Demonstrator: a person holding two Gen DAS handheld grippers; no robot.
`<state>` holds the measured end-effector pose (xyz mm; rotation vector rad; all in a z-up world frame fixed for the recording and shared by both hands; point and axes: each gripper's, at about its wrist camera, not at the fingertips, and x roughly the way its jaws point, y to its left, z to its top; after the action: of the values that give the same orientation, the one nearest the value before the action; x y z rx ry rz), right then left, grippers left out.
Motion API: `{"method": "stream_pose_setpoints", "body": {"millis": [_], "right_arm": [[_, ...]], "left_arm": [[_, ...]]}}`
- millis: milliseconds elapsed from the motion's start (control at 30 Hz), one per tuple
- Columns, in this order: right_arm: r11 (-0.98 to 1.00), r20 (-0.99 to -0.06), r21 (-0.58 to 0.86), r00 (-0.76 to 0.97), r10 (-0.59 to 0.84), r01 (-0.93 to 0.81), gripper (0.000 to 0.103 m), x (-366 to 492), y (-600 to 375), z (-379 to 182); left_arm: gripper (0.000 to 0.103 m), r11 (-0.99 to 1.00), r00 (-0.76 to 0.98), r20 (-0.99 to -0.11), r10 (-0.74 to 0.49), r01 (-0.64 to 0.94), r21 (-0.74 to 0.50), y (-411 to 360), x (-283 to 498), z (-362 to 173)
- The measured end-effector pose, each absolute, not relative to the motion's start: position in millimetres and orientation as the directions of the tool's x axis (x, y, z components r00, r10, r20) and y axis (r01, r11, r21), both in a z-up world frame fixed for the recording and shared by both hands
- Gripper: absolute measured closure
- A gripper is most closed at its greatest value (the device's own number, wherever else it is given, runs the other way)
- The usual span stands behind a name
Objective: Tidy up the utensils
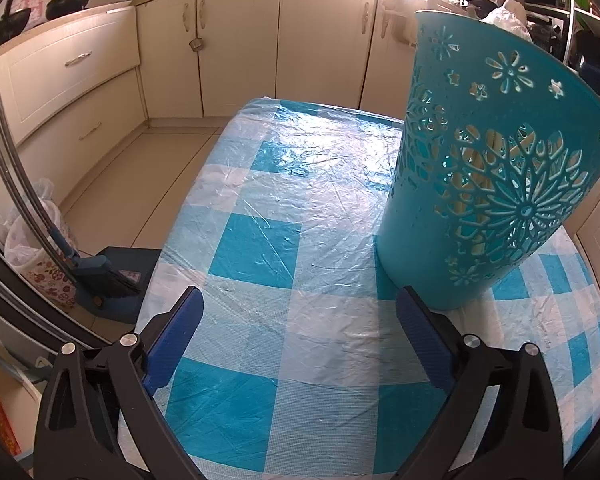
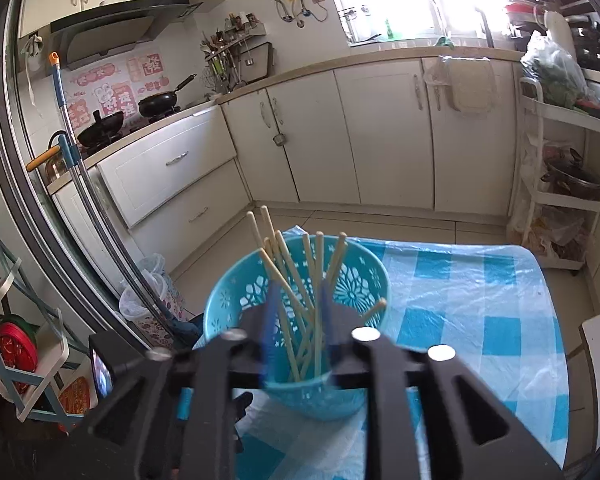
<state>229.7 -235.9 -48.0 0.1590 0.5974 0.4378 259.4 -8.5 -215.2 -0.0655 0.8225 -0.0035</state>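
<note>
A teal perforated holder (image 1: 488, 176) stands on the blue-and-white checked tablecloth (image 1: 284, 208), just right of my left gripper (image 1: 300, 300), which is open and empty low over the cloth. In the right wrist view the same holder (image 2: 228, 304) holds several wooden chopsticks (image 2: 296, 280) that lean apart. My right gripper (image 2: 296, 300) hovers above the holder's mouth with its blue fingers (image 2: 270, 320) a small gap apart around the sticks. The fingers are blurred, so grip on any stick is unclear.
Cream kitchen cabinets (image 1: 236, 40) ring the table. A dustpan and brush (image 1: 112, 276) and a bagged bin (image 1: 40, 256) sit on the floor left of the table. A mop (image 2: 76, 148) leans by the fridge. A white shelf rack (image 2: 560, 184) stands at the right.
</note>
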Motion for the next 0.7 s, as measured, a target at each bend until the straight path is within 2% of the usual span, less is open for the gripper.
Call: {"method": "stream_pose_setpoints", "body": {"millis": [100,167,267,400,533,700], "right_arm": [[0.91,-0.525,0.273,0.744,0.414,-0.314,0.041,214.1,-241.2,-47.8],[0.923,-0.534,0.279,0.756,0.38,-0.266,0.02,203.4,-246.9,-45.0],[0.931,-0.531,0.294,0.773,0.348,-0.217,0.011,181.4,-253.3,-34.4],[0.94,-0.521,0.28,0.791,0.32,-0.197,0.008,152.7,-250.7,-19.0],[0.947,-0.491,0.247,0.817,0.303,-0.203,0.007,118.9,-244.4,1.6],[0.957,-0.438,0.206,0.855,0.278,-0.206,0.007,72.5,-239.0,38.3]], "left_arm": [[0.01,0.999,0.667,-0.745,-0.013,-0.029,-0.043,-8.3,257.7,-209.9],[0.01,0.997,0.665,-0.747,-0.014,-0.044,-0.058,-5.0,251.2,-198.6],[0.008,0.995,0.68,-0.733,-0.004,-0.069,-0.069,-0.6,237.6,-170.3],[0.008,0.994,0.698,-0.714,-0.045,-0.041,-0.103,-3.4,208.9,-124.6],[0.008,0.996,0.73,-0.681,-0.067,0.011,-0.086,-10.0,175.4,-80.5],[0.008,0.999,0.767,-0.642,0.001,-0.032,-0.037,-8.7,133.9,-30.9]]}}
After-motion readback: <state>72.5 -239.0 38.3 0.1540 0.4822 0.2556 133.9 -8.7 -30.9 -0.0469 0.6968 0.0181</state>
